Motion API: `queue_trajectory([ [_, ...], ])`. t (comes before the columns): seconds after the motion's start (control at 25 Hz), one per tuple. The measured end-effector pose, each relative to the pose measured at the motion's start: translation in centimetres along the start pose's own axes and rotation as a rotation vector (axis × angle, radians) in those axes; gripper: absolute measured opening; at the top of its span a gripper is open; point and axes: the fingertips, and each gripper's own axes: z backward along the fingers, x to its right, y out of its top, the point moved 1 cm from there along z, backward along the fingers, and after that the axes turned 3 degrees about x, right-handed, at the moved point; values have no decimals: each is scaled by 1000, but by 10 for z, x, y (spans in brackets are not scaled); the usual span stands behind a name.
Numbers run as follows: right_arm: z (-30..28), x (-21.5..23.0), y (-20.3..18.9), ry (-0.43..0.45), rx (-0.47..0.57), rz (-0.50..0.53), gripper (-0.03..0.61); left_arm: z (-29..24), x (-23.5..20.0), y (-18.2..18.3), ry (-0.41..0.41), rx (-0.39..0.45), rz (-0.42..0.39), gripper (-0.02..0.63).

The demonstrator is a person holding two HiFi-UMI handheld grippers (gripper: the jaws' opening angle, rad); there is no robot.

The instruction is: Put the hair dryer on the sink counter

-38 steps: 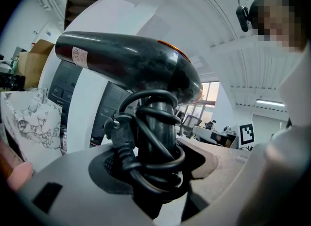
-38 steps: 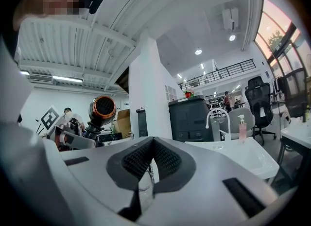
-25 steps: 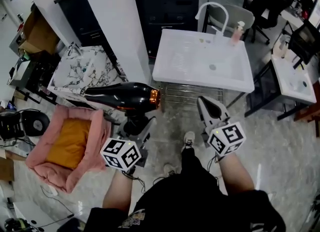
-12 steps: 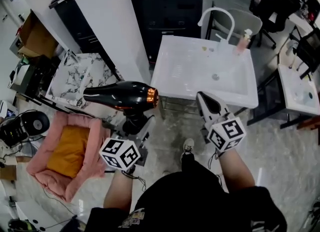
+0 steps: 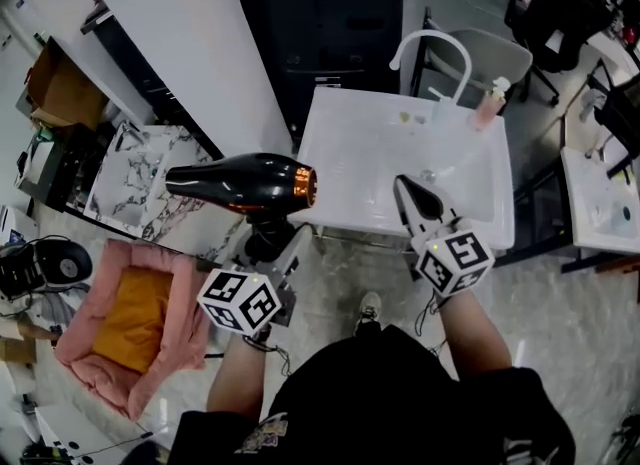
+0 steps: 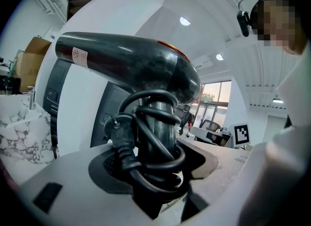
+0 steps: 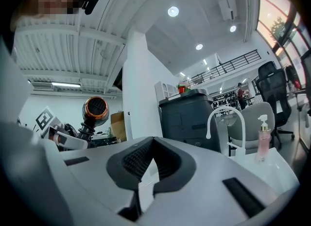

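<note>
Carrying the hair dryer [image 5: 245, 181] by its handle, I see the main worry as the grip itself. The left gripper [image 5: 270, 253] has its jaws clamped about halfway open on the handle, but the cord [image 6: 131, 157] is wound round that handle, so the pads are biting on cable loops as much as on plastic. With the heavy body sitting up top, I'd guess it could twist or slide in the jaws if I swing it too fast. The plug sticks out beside the loops and might snag on the sink [image 5: 340, 183] edge. Right now the dryer is up in the air, just off the front left corner of the white sink surface, copper-ringed end pointing toward it. The right gripper [image 5: 403, 193] hangs over the front of the sink with its jaws closed together on nothing. The soap bottle [image 5: 490, 103] and faucet [image 5: 430, 48] at the back are well apart from the dryer.
</note>
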Motion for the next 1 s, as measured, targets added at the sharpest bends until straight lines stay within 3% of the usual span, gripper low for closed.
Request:
queue_trajectory([
  [0.48,-32,77,19,-1,6,14,-2,-93,5,16,-13,3,13,278],
  [1.0,-75,106,25,-98,2,25,-2,-159,-33,28,-85,-65,26,278],
])
